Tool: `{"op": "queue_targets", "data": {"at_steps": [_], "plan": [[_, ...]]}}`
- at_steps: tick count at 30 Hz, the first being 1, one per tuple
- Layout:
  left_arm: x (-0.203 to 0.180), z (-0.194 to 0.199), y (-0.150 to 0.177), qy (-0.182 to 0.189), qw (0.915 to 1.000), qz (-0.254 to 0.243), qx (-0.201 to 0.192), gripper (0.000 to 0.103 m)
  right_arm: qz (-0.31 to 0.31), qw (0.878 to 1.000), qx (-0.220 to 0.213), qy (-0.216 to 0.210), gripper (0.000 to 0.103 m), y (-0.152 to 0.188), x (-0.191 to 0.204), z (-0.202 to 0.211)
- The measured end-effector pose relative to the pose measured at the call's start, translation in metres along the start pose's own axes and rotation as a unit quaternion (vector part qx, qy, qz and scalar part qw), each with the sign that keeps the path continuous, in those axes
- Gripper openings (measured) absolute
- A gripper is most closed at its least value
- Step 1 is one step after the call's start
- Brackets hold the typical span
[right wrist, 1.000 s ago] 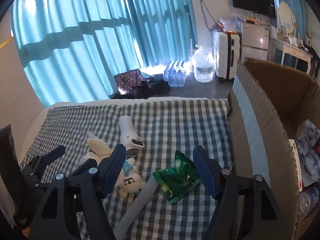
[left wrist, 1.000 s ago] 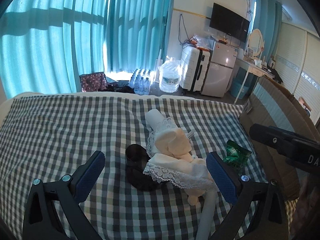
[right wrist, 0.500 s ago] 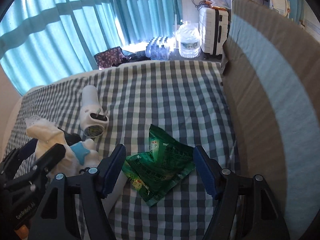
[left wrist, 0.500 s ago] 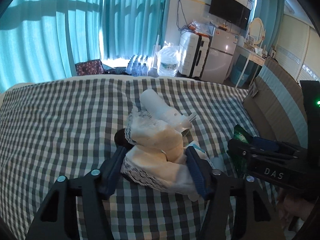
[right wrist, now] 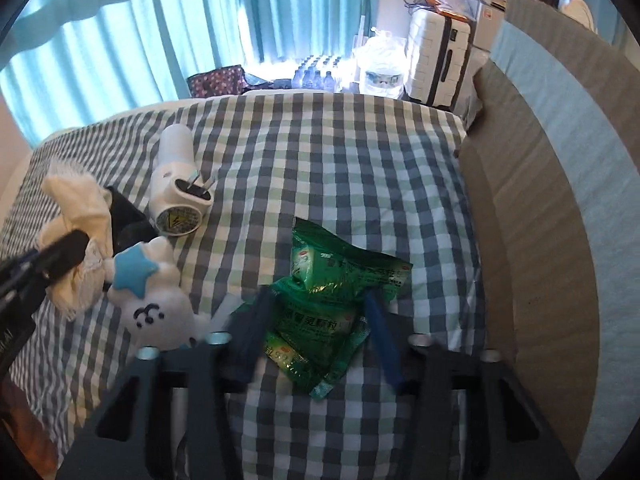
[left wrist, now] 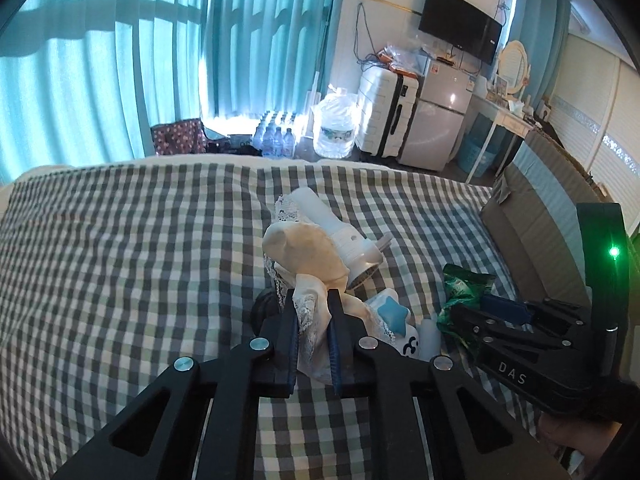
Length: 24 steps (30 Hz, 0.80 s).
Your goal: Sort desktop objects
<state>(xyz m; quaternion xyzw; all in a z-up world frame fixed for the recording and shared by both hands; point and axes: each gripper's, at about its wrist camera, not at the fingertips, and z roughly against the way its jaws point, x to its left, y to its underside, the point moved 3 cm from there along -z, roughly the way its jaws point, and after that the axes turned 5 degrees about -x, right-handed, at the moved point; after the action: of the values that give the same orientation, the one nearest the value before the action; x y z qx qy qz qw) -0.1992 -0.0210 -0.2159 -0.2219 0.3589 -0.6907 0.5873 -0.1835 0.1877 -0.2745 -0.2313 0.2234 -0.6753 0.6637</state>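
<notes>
Jaws of the left gripper [left wrist: 313,322] are pinching the lacy cream cloth [left wrist: 304,254], while the right gripper [right wrist: 318,330] is straddling the green packet [right wrist: 334,300], which might be slipping out.

Since 1 s ago, the left gripper [left wrist: 313,312] goes from wide open to clamped on the cream lace cloth [left wrist: 310,276], whose bundle now stands up between its fingers instead of lying spread. The right gripper [right wrist: 318,316] moves down from above the bed and narrows around the green packet [right wrist: 336,292], its fingers now at the packet's 2 sides and blurred.
</notes>
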Motion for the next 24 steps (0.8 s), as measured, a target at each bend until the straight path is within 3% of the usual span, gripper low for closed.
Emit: {"op": "queue_targets", "data": {"at_steps": [3,6,8,18,24], "plan": [[0.003,0.003,-0.006,0.001,1.0000,0.004,-0.003,0.012,0.006,1.000,-0.001,-0.001,0.025,0.003,0.005,0.005],[0.009,0.008,-0.009,-0.004,0.9999,0.011,-0.007,0.012,0.004,1.000,-0.007,-0.006,0.006,-0.002,0.008,0.012],[0.013,0.013,-0.012,-0.003,0.9997,0.016,-0.016,0.012,0.000,1.000,-0.009,-0.017,0.001,-0.005,0.010,0.020],[0.028,0.048,-0.024,-0.027,0.9977,0.026,-0.056,0.012,0.018,0.997,-0.052,-0.048,0.000,-0.022,0.026,0.054],[0.031,0.071,-0.027,-0.035,0.9964,0.025,-0.073,0.012,0.005,0.998,-0.052,-0.034,0.001,-0.018,0.014,0.048]]}}
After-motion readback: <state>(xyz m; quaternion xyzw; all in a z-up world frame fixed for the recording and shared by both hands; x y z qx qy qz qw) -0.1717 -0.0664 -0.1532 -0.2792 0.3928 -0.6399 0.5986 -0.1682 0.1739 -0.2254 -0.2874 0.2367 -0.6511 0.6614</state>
